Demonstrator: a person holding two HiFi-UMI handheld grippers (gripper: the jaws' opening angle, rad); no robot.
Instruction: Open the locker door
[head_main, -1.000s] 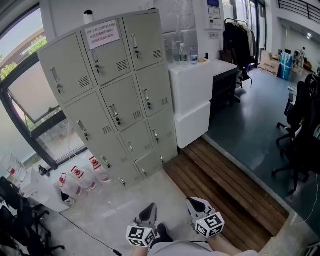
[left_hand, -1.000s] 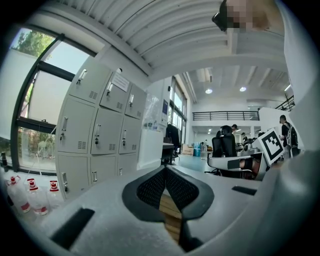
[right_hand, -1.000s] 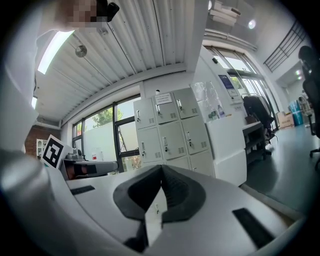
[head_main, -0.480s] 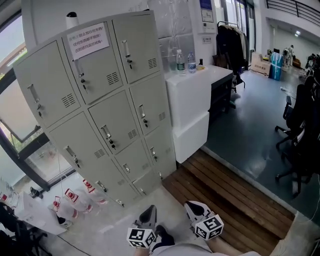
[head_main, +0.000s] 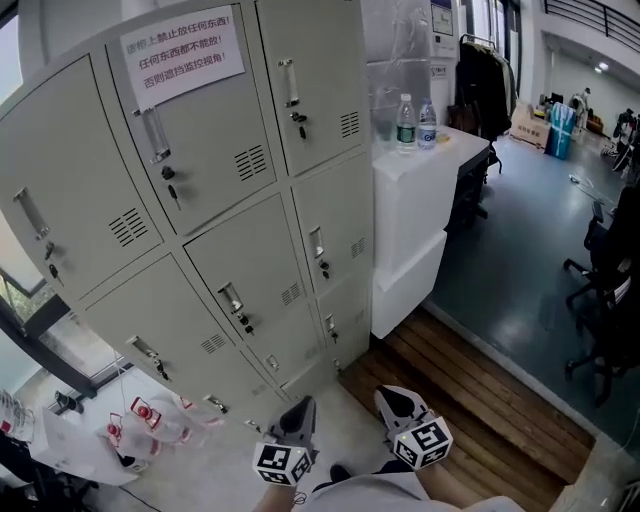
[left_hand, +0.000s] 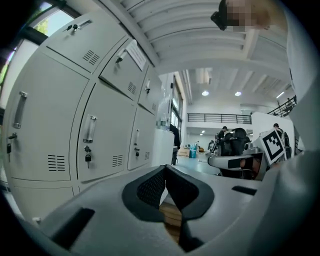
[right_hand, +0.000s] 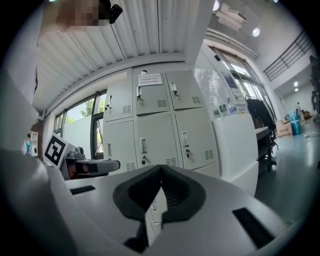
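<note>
1. The left claw (left_hand: 165, 171) and right claw (right_hand: 161, 170) are held fully closed, with nothing gripped.
2. The locker (head_main: 250, 200) is seen ahead, untouched and shut.
3. Two water bottles (head_main: 412, 112) are set on the white surface (head_main: 455, 150) beside it.

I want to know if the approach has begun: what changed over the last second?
The locker bank now looms larger and closer in the head view: the person has moved toward it. Nothing was gripped or released. The left gripper and right gripper stay low, shut and empty; every locker door in view remains closed.
</note>
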